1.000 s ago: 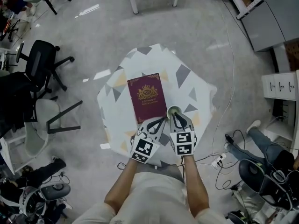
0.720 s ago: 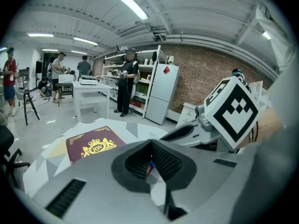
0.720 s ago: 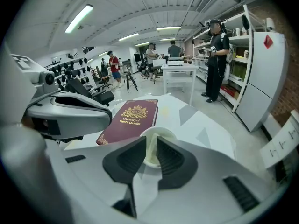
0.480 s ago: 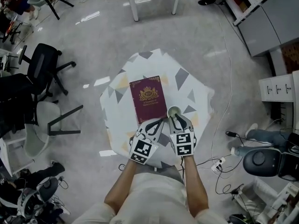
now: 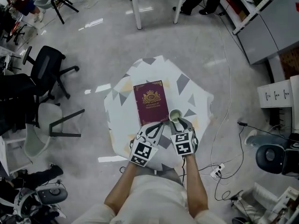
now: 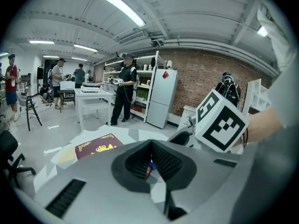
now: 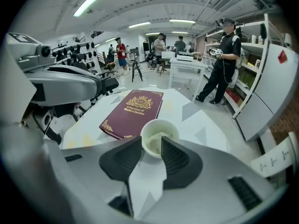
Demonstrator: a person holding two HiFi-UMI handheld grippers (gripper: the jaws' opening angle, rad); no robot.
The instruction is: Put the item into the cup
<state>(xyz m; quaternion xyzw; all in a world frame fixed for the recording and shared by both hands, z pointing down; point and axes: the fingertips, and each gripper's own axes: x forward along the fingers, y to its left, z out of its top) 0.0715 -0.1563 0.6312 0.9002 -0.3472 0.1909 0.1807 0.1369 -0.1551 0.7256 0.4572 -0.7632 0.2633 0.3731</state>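
1. My left gripper (image 6: 150, 144) is pinched narrow, with the tips meeting, and I can make out nothing gripped between them. It sits close beside the right gripper at the near edge of the table (image 5: 122, 120).
2. Just ahead of the left tips lies the maroon book (image 5: 151, 101). It is flat on the patterned cloth, with its near corner close to those tips.
3. The cup (image 7: 160, 121) stands upright directly ahead of my right gripper's tips, close beside the book's near right corner.
4. The item (image 7: 155, 138), a pale crumpled lump, lies inside the cup.
5. My right gripper (image 7: 151, 139) has its jaws opening and spread wide. The pads are clear of the cup and hold nothing.
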